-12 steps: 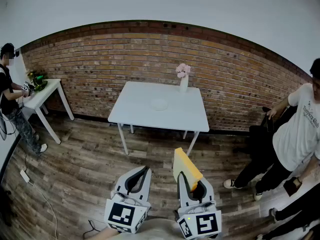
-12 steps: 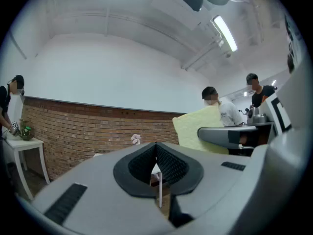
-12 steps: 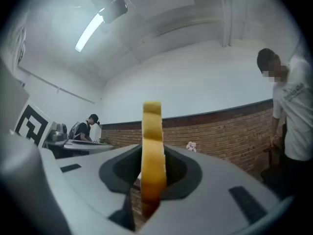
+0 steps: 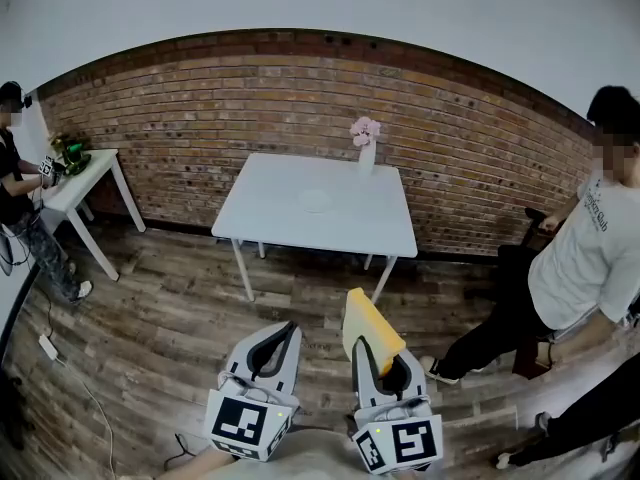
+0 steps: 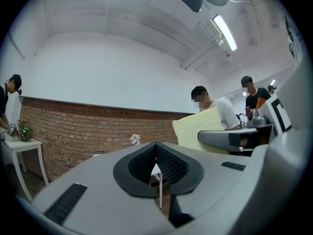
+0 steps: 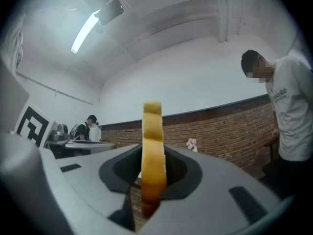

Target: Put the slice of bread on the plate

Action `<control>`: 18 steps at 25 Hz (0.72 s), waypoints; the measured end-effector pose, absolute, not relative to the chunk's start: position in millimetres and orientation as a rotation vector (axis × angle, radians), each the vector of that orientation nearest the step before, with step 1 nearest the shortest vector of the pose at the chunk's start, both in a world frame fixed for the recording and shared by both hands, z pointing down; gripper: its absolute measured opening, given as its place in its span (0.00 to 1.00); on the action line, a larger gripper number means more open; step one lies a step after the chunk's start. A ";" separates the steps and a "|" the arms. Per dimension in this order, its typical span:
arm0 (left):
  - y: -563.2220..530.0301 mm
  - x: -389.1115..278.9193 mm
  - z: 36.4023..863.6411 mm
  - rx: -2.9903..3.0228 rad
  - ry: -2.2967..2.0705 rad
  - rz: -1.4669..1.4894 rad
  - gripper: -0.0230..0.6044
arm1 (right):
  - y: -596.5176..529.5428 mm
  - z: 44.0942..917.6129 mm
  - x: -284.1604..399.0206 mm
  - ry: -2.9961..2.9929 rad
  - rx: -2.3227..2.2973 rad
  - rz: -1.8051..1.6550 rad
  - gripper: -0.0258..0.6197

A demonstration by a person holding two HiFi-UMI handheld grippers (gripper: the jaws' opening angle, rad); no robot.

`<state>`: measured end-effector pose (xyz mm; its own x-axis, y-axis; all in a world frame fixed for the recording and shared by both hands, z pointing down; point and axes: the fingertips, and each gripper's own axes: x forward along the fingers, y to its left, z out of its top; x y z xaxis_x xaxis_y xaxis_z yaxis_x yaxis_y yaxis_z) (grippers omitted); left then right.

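Note:
My right gripper point(image 4: 372, 350) is shut on a yellow slice of bread point(image 4: 369, 330), held on edge and sticking up past the jaws; in the right gripper view the bread point(image 6: 152, 151) stands upright between the jaws. My left gripper point(image 4: 277, 341) hangs beside it at the left, shut with nothing in it; its jaws meet in the left gripper view point(image 5: 157, 166), where the bread point(image 5: 201, 129) shows at the right. A small white plate point(image 4: 315, 200) lies on the white table point(image 4: 270, 223) ahead, well beyond both grippers.
A vase of pink flowers point(image 4: 366, 143) stands at the table's back edge by the brick wall. A person in a white shirt point(image 4: 585, 258) stands at the right. Another person point(image 4: 20, 198) works at a small white side table point(image 4: 85, 183) at the left. Wooden floor lies between me and the table.
The view has shifted slightly; the table sits a little higher in the frame. The person at the right has stepped further into view. Both grippers keep their places and the bread stays held.

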<state>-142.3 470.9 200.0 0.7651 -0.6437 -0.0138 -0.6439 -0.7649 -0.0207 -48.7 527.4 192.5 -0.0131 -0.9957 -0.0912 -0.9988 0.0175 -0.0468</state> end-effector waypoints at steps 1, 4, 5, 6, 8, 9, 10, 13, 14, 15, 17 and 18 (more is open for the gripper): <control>470.6 -142.0 200.2 -2.930 1.069 0.007 0.05 | 526.3 193.9 -49.1 2.175 -2.130 0.033 0.19; 469.1 -141.0 201.8 -2.940 1.081 0.006 0.05 | 524.1 196.8 -50.5 2.199 -2.110 0.007 0.19; 467.9 -140.8 202.6 -2.942 1.090 0.006 0.05 | 523.7 197.8 -49.7 2.204 -2.107 0.002 0.19; 466.4 -140.7 203.4 -2.941 1.099 0.006 0.05 | 523.5 198.7 -47.7 2.203 -2.109 -0.002 0.19; 463.2 -141.6 204.7 -2.936 1.120 0.006 0.05 | 523.3 200.1 -41.6 2.192 -2.119 -0.006 0.19; 461.6 -143.0 205.5 -2.933 1.133 0.004 0.05 | 523.1 200.3 -38.5 2.188 -2.123 -0.008 0.19; 459.8 -144.8 206.5 -2.931 1.150 0.001 0.05 | 522.8 200.6 -36.0 2.187 -2.125 -0.011 0.19; 450.4 -150.8 211.1 -2.933 1.195 -0.001 0.05 | 519.0 203.5 -32.2 2.191 -2.136 -0.021 0.19; 446.6 -152.2 213.0 -2.934 1.203 0.001 0.05 | 517.0 205.5 -31.7 2.190 -2.138 -0.024 0.19; 443.2 -153.2 214.6 -2.932 1.209 0.003 0.05 | 515.1 207.7 -31.1 2.189 -2.139 -0.024 0.19; 437.2 -153.1 216.6 -2.924 1.215 0.007 0.05 | 510.2 211.5 -29.1 2.188 -2.139 -0.025 0.19; 434.3 -151.8 217.1 -2.922 1.215 0.008 0.05 | 507.0 212.7 -27.4 2.187 -2.138 -0.026 0.19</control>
<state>-151.8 434.3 217.1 0.7051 -0.7091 0.0043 -0.7090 -0.7048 0.0228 -27.4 507.0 212.7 -0.0208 -0.9987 -0.0474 -0.9973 0.0241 -0.0696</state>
